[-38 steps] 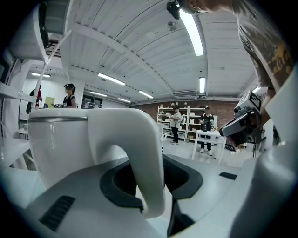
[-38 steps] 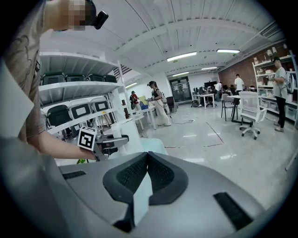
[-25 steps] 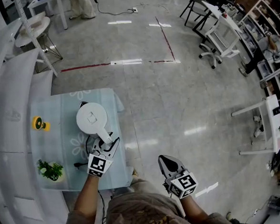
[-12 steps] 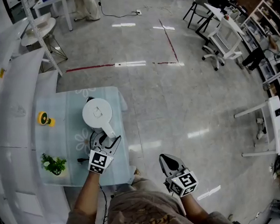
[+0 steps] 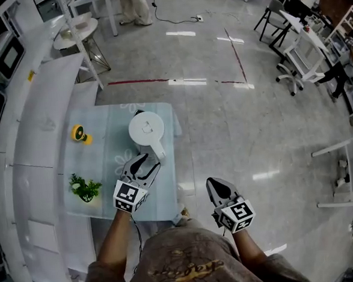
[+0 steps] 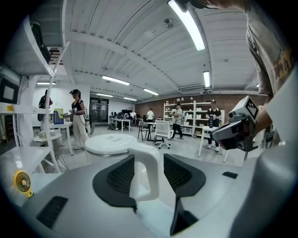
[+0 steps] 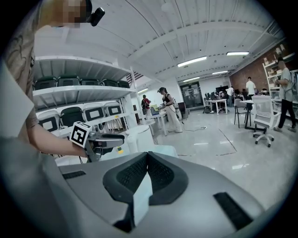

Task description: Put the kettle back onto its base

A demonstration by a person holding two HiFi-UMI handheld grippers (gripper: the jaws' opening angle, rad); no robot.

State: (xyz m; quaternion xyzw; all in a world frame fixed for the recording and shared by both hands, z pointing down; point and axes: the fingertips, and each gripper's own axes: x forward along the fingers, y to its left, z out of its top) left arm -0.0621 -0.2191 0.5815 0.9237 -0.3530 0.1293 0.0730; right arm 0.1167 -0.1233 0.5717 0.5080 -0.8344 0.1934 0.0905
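Finds kettle (image 5: 146,129) upright on surface (image 5: 108,149), handle (image 6: 145,172) loose between spread, just-opened jaws of left gripper (image 5: 147,163); right gripper (image 5: 213,183) pressed together. Risks snagging handle on withdrawal, tipping kettle.

Left gripper (image 5: 144,165): jaws have just been opening and now stand wide apart, the kettle handle (image 6: 146,172) loose between the pads, untouched. Right gripper (image 5: 214,186), off to its right, is closed with nothing in it.
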